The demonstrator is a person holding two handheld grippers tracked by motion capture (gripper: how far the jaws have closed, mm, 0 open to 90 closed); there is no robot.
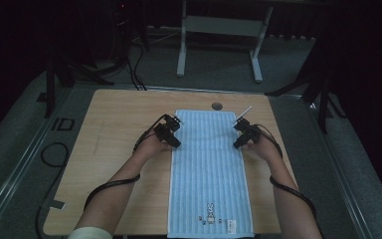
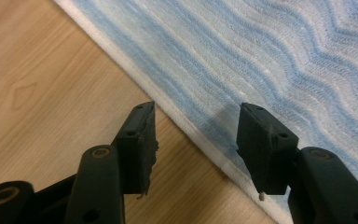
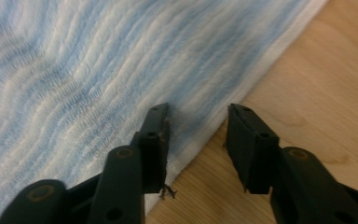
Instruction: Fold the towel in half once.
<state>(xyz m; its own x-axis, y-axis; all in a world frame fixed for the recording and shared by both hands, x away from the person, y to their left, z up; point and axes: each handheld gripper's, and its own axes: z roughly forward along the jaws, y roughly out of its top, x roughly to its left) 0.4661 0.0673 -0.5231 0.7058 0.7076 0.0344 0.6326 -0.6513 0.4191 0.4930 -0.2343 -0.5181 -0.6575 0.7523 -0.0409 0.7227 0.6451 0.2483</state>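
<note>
A blue-and-white striped towel [image 1: 210, 174] lies flat down the middle of the wooden desk [image 1: 119, 129], its long sides running from twelve to six o'clock, with a small rabbit print [image 1: 211, 213] near the six o'clock end. In the high view the left gripper [image 1: 171, 133] sits at the towel's nine o'clock edge, toward the far end, and the right gripper [image 1: 242, 135] sits opposite it at the three o'clock edge.

In the left gripper view the fingers [image 2: 142, 140] stand apart, straddling the towel's white hem [image 2: 191, 126]: one finger over bare wood, the other over the blue weave. Nothing is pinched between them.

In the right gripper view the fingers [image 3: 156, 140] are likewise parted across the hem [image 3: 205, 135], one above the cloth, one above the desk, and the towel lies unclamped beneath them.
</note>
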